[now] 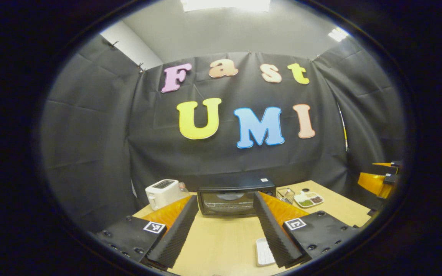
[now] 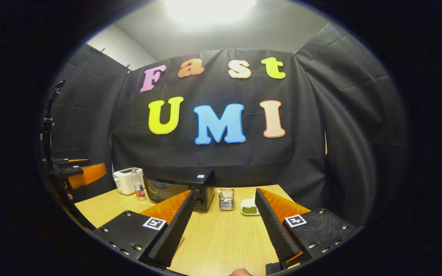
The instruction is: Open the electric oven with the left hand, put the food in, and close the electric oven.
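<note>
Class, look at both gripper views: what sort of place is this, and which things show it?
Probably a staged kitchen corner in a recording booth: black cloth walls surround a wooden table holding an electric oven, a toaster and a divided food plate.

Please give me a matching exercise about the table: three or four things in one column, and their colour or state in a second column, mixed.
1. toaster
2. electric oven
3. left gripper
4. sectioned plate

A. black, door closed
B. open, holding nothing
C. white
D. holds green and dark food

Pairs: 1-C, 2-A, 3-B, 4-D
</note>
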Available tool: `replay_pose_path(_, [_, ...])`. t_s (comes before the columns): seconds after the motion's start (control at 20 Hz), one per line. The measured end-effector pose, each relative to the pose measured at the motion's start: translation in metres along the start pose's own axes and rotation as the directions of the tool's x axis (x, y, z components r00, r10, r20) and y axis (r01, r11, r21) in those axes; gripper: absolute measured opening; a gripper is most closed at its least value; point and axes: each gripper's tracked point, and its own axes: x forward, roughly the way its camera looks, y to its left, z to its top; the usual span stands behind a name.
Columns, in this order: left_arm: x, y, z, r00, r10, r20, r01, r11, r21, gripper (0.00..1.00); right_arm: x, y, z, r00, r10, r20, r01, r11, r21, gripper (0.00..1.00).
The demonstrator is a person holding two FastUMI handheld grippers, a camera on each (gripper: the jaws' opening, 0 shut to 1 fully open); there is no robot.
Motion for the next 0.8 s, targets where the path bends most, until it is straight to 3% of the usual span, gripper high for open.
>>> replay_pose_path(0.15, [-0.020, 0.005, -0.001, 1.000, -0.022, 0.016, 0.023, 0.999, -0.025, 1.00, -0.006, 0.010, 0.002, 1.000, 0.007, 0.004, -0.007, 1.000, 0.013, 0.97])
replay_pose_path(0.8, [-0.059, 0.087, 0.014, 0.995, 0.089, 0.054, -0.089, 0.996, 0.004, 0.98, -0.015, 0.049, 0.046, 0.995, 0.029, 0.097, -0.027, 0.999, -0.023, 0.97])
